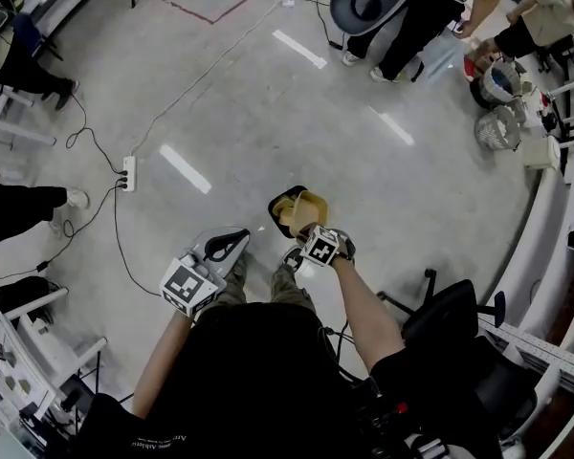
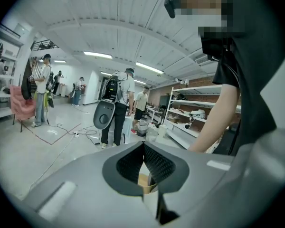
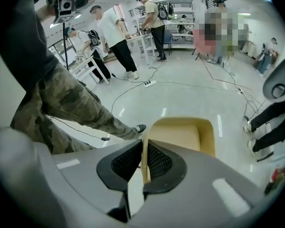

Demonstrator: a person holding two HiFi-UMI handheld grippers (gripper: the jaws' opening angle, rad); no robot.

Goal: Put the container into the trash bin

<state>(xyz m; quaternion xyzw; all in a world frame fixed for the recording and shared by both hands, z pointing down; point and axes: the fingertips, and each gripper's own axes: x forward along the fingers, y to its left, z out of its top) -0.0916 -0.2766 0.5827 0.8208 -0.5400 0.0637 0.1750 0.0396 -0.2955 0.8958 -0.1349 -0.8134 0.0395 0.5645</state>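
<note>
1. Head view: the right tongs (image 1: 302,229) are clamped on the side wall of the tan container (image 1: 304,210).
2. The container is over the dark trash bin (image 1: 278,201) on the floor (image 1: 268,113), at 12 o'clock from the right tongs. Can't tell if they touch.
3. The left tongs (image 1: 231,245) are closed with nothing in them, at 8 o'clock from the container.

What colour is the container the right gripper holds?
Pale yellow-tan plastic container, plain, no pattern; shows best in the right gripper view.
</note>
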